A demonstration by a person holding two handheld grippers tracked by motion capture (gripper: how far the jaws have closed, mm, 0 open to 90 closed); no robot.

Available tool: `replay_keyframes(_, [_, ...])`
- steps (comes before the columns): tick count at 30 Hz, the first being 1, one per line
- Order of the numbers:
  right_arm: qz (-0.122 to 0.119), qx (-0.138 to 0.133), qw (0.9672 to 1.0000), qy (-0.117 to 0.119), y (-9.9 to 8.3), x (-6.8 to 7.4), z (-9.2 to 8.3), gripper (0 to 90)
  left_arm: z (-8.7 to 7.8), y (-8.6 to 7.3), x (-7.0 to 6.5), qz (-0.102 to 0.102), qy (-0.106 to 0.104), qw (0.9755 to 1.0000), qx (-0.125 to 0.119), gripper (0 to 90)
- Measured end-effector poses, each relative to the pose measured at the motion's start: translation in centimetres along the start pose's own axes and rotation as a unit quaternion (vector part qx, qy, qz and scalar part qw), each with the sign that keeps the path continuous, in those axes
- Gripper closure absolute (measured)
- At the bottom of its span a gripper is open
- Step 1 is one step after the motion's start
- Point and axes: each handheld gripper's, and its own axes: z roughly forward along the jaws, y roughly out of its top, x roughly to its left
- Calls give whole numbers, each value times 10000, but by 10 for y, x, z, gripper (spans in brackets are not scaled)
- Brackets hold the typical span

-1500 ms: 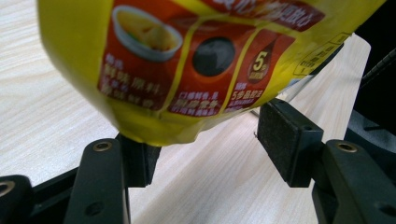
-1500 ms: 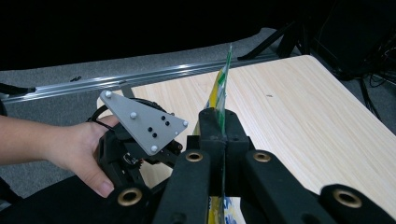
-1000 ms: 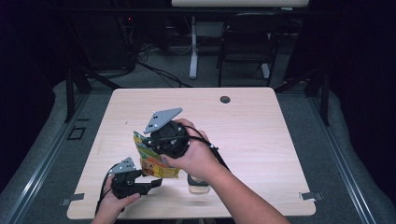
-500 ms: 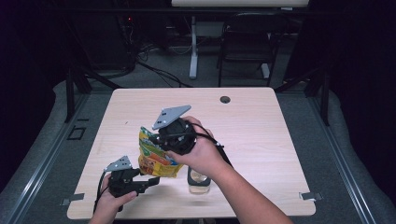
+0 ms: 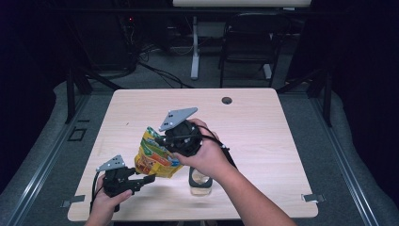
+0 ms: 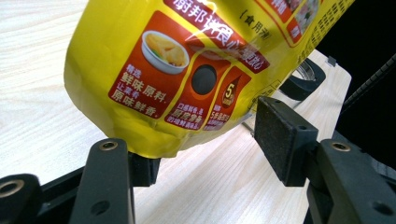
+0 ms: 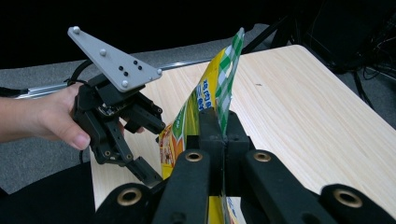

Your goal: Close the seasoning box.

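A yellow food pouch (image 5: 154,157) with red labels hangs above the table's front left. My right gripper (image 5: 163,141) is shut on its green-checked top edge (image 7: 229,70) and holds it upright. In the right gripper view the jaws (image 7: 223,135) meet on the pouch's edge. My left gripper (image 5: 149,179) sits low at the front left and points at the pouch's bottom. It is open, and the pouch's lower corner (image 6: 154,93) hangs between its pads, just above the left pad (image 6: 142,169). The right pad (image 6: 280,140) stands apart from the pouch.
A clear jar with a black rim (image 5: 200,181) stands on the wooden table (image 5: 263,136) just under my right wrist, and its rim (image 6: 303,77) shows behind the pouch. A small black hole (image 5: 227,100) marks the table's far side. A chair (image 5: 244,42) stands beyond.
My right gripper has carried the pouch slightly to the right. The left gripper has shifted a little toward the front left, still under the pouch's bottom.
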Motion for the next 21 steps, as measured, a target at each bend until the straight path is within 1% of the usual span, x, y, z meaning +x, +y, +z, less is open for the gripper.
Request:
replay_keyframes(2, [21,19,10000,-5,-3,-1,0,899,0,-1,0,-40,5,10000,-38,461])
replay_keyframes(10, [141,28,9999,-16,-18,-4,-2,898,-3,-1,2,-16,85,10000,-44,490])
replay_keyframes(12, [170,19,9999,-2,-21,-5,-2,898,-3,-1,2,6,109,9999,-13,491])
replay_keyframes(13, [196,49,9998,-16,-26,-6,-1,898,-3,-1,2,5,138,9999,1,492])
replay_keyframes(15, [228,40,9997,-15,-27,-6,-1,898,-4,-1,3,12,114,9999,29,493])
replay_keyframes(16, [260,45,9996,-23,-31,-7,-1,898,-5,-1,3,4,113,9999,-24,493])
replay_keyframes(19, [313,17,9995,-19,-36,-8,0,898,-7,0,4,8,130,9999,-39,493])
replay_keyframes(21, [323,59,9995,-9,-39,-9,0,898,-9,0,5,-1,165,9999,-43,493])
